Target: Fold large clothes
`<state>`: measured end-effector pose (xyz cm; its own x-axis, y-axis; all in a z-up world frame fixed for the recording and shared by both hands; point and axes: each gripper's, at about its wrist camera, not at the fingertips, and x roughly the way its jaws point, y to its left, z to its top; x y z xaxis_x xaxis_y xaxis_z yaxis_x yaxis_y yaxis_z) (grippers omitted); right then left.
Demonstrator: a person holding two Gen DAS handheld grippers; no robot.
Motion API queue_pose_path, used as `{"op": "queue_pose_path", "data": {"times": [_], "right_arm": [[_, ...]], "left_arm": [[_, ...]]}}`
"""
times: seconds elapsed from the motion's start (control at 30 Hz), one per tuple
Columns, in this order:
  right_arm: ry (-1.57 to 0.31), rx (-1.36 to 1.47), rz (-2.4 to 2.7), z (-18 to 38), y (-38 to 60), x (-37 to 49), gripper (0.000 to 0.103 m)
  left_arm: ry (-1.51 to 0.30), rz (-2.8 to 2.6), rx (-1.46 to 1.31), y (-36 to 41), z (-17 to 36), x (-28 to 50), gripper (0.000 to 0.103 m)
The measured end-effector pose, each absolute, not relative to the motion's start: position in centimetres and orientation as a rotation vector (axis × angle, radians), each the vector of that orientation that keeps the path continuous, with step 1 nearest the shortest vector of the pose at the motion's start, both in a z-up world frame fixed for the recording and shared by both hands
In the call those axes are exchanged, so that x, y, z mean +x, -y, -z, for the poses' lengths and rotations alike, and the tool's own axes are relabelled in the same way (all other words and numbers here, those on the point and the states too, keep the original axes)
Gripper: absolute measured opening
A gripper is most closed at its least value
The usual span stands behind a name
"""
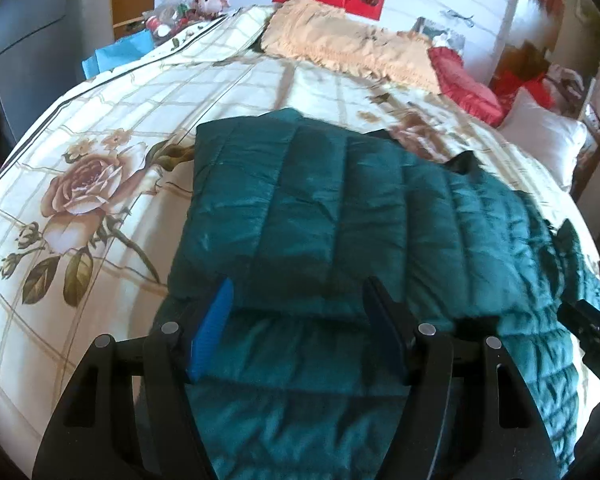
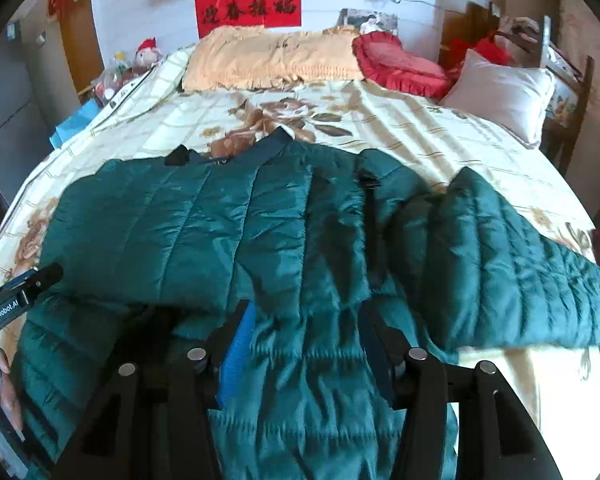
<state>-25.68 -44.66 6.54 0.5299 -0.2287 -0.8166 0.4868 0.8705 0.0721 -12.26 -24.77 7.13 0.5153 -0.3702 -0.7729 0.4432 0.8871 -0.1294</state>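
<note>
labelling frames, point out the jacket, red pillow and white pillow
jacket (image 2: 228,220): right wrist view, on its quilted back panel
red pillow (image 2: 396,62): right wrist view, on its top face
white pillow (image 1: 540,136): left wrist view, on its front face

Jacket on bed, pillows behind.
</note>
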Motion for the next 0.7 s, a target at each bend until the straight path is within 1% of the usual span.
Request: {"op": "queue_pose_path", "data": {"times": [0.03,0.1,0.37,0.5,0.7], "right_arm": [[-0.915,0.311,0.436,-6.8,44.4,-26.0,0.065],[-0.899,0.316,0.438,-7.4,43.9,-27.1,0.068],[-0.877,0.335,0.423,-8.1,42.7,-29.5,0.069],[-0.877,0.365,0.433,-8.1,43.1,-30.8,0.075],[-0.877,0.361,0.456,-8.0,43.3,-32.4,0.076]], "left_arm": [[-0.905,0.497,0.087,24.8,-7.3,-12.7,0.067],[-0.900,0.520,0.076,24.9,-7.8,-14.0,0.067],[-0.866,0.563,0.110,26.0,-8.9,-17.8,0.067],[-0.861,0.576,0.101,26.3,-9.2,-19.0,0.067],[-0.852,0.605,0.120,27.5,-9.4,-21.0,0.067]]}}
